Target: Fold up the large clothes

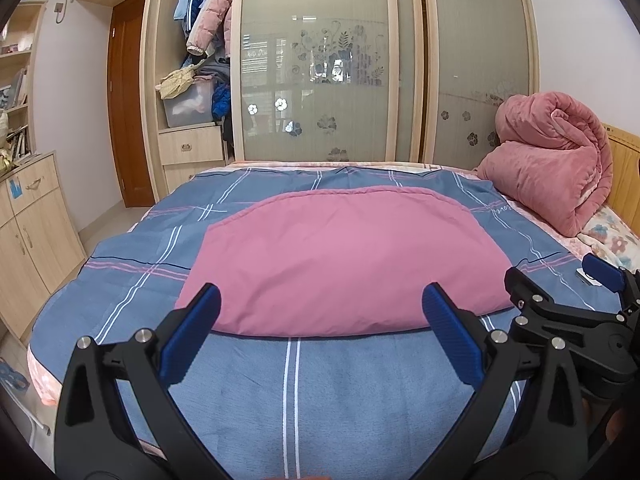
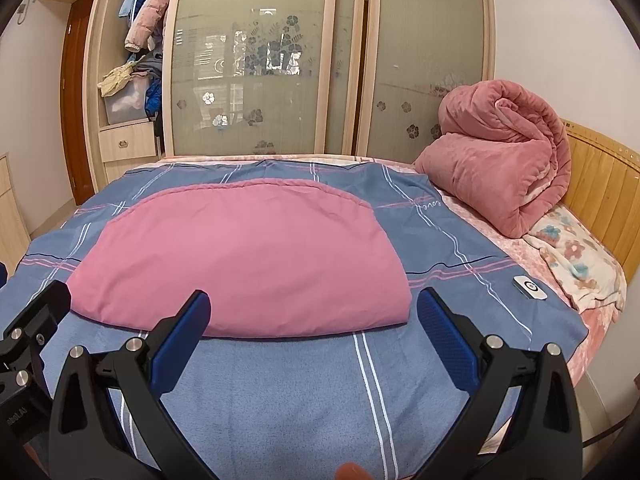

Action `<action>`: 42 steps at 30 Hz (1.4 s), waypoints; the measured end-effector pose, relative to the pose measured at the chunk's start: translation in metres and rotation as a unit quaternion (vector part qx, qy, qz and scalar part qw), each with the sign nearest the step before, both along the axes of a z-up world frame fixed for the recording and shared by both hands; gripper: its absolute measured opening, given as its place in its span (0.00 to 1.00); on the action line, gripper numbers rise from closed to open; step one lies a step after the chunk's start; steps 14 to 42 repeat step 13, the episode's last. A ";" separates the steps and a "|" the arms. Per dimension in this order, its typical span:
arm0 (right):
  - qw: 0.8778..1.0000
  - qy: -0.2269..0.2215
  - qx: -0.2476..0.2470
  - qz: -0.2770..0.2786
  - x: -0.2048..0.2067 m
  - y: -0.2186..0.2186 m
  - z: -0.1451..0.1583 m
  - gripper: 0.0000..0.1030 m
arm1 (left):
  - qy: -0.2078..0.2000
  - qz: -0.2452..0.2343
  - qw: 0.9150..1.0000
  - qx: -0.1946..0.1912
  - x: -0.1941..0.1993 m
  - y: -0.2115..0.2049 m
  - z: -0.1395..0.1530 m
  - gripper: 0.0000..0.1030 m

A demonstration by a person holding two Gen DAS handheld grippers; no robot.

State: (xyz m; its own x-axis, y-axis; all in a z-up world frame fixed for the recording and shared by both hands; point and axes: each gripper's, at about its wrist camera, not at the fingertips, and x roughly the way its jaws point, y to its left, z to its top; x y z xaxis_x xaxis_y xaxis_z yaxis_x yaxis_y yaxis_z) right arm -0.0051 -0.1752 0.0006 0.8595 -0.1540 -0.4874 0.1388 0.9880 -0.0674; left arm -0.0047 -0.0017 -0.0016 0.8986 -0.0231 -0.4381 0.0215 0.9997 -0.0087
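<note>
Both claws, left (image 1: 320, 316) and right (image 2: 314, 320), gape empty over smooth, rounded pink folded fabric (image 1: 340, 264)

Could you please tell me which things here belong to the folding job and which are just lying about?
Job: pink cloth, left tool, right tool.
Lying about: rolled quilt, remote, floral pillow, hanging coats.

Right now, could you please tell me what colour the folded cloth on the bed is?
Plain pink cloth, on a blue plaid sheet; clearest in the left wrist view.
</note>
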 end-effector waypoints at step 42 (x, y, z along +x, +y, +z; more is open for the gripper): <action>1.000 0.017 0.003 -0.001 0.013 -0.001 -0.018 0.99 | 0.023 -0.004 1.000 -0.006 0.017 -0.001 -0.017 0.98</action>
